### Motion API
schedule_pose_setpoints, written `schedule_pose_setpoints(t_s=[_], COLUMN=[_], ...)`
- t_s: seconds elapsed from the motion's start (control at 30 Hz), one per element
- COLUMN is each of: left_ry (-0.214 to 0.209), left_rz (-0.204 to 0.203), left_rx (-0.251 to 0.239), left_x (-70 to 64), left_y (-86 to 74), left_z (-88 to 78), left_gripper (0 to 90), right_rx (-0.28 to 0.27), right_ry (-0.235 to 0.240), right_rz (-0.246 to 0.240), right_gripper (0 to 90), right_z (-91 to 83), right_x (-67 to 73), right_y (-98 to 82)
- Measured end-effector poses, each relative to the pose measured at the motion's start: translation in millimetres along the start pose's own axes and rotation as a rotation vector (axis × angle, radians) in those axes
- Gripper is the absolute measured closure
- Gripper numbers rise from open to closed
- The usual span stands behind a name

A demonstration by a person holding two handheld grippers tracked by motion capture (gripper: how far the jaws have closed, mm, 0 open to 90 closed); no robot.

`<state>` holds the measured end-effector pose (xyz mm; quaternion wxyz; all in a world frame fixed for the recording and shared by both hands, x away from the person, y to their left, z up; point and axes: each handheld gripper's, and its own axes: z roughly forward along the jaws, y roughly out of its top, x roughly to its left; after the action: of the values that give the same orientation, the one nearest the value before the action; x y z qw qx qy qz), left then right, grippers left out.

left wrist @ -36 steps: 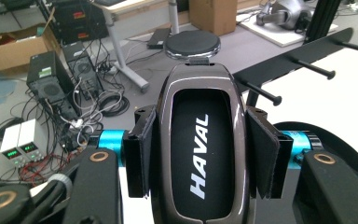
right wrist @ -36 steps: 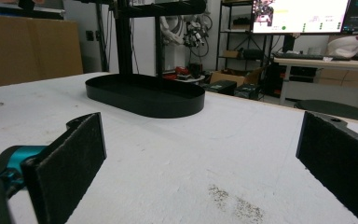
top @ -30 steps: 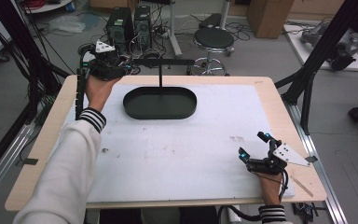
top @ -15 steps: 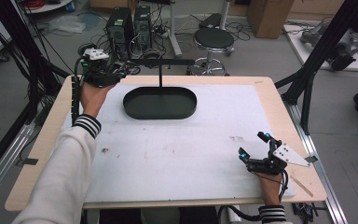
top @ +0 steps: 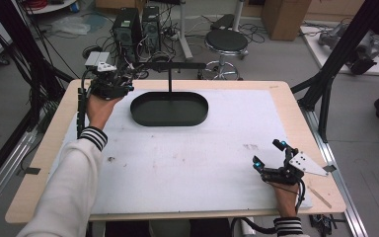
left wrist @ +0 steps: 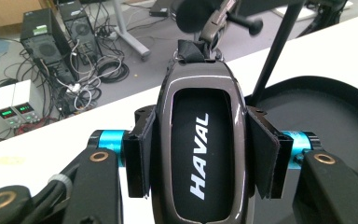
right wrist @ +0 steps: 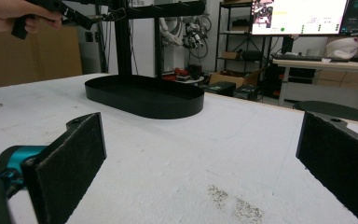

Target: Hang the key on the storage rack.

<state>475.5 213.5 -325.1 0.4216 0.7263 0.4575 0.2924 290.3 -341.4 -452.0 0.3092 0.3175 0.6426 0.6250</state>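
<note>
Left gripper (top: 123,79) is clamped on a HAVAL car key fob (left wrist: 200,149), pads (left wrist: 140,154) pressing both long sides, fob upright between the jaws with its ring and clip (left wrist: 214,28) at the far end. It sits raised at the back-left corner of the table, right by the left tip of the stand's crossbar (top: 170,65). My read: the step is hanging the fob on that bar by its clip, over the black oval tray (top: 170,108). To do it well, keep the squeeze steady so the fob doesn't pivot, line the clip opening up with the bar end, and slide it on along the bar rather than poking from the side; release only once the clip carries the weight. Can't tell from the left gripper view whether the clip is on the bar yet. The upright post (top: 170,81) runs close beside the fob, so watch that the jaw doesn't knock it and tip the stand. Right gripper (top: 269,160) rests near the front-right edge of the white mat (top: 187,163), jaws wide apart, holding nothing, well clear of the work. Beyond the table edge: PC towers (top: 137,27), cable clutter, a stool (top: 225,42).
</note>
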Motion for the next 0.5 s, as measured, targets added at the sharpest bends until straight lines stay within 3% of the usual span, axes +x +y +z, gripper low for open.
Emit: schedule_pose_setpoints(t_s=[0.2,0.5], left_ry=[-0.019,-0.041], left_rz=[-0.002,-0.007], left_rx=[0.028,0.029], left_x=[-0.9,-3.7], left_y=[-9.3,-14.0], left_z=[8.0,16.9], left_gripper=[48.6,48.5], right_rx=[0.0,0.0], right_ry=[0.0,-0.003], right_rz=[0.005,0.011], right_gripper=[0.4,0.4], right_z=[-0.1,-0.3], right_x=[-0.1,-0.5], right_y=[-0.1,-0.1])
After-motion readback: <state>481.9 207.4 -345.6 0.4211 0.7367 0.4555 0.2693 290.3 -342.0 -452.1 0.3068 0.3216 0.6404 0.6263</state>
